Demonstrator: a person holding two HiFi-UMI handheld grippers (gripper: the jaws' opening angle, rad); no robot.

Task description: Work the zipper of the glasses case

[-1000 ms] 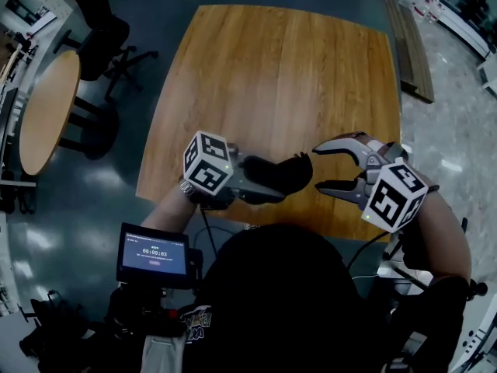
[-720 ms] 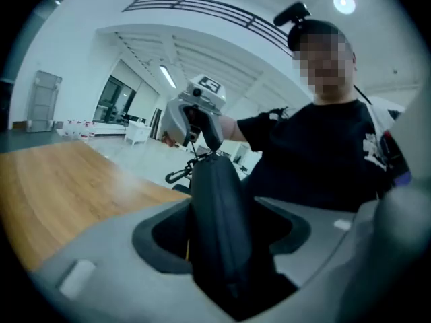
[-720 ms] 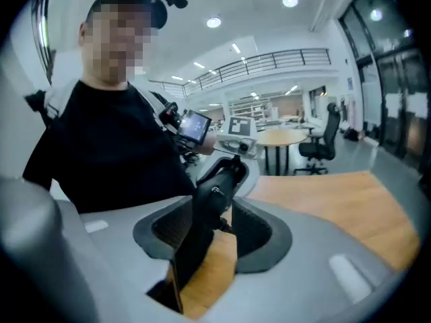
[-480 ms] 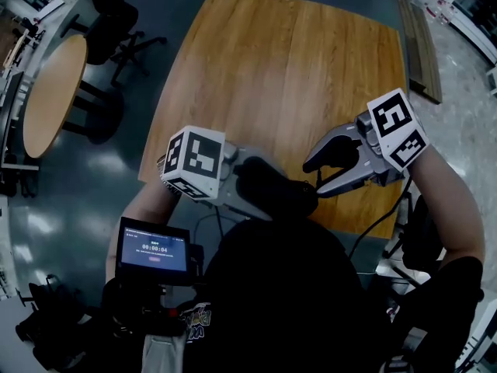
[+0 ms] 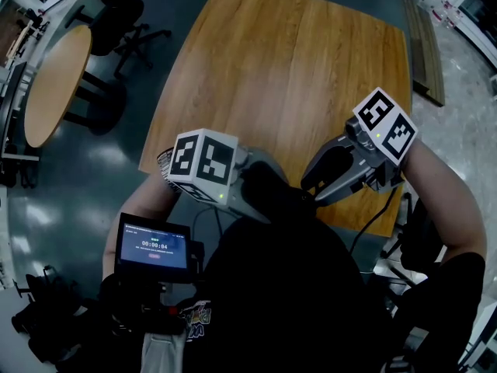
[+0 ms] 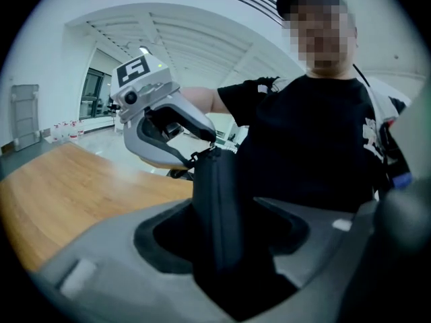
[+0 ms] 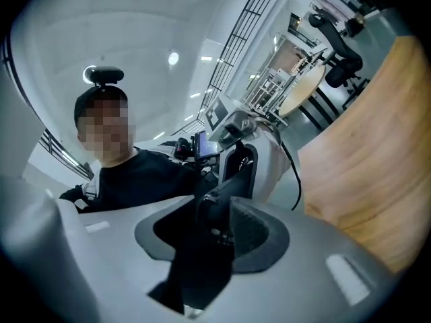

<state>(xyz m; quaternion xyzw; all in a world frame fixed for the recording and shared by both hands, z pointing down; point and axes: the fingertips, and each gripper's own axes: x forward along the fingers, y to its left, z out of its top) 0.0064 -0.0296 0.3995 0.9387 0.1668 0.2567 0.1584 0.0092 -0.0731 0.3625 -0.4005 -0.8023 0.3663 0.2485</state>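
In the head view the black glasses case is held off the wooden table, close to the person's chest. My left gripper is shut on its body; in the left gripper view the case stands upright between the grey jaws of the left gripper. My right gripper reaches in from the right. Its jaws are closing on the case's far end, where small metal zipper parts show, and that end touches the pads of the right gripper. The left gripper view shows the right gripper pinching at the case's top.
The person's torso in a black shirt sits right behind both grippers. A small screen hangs at the lower left. A round table and office chairs stand to the left on the dark floor.
Both grippers and the case drew back toward the person's chest. The right gripper swung up and in from the right, and its jaws narrowed onto the case's end.
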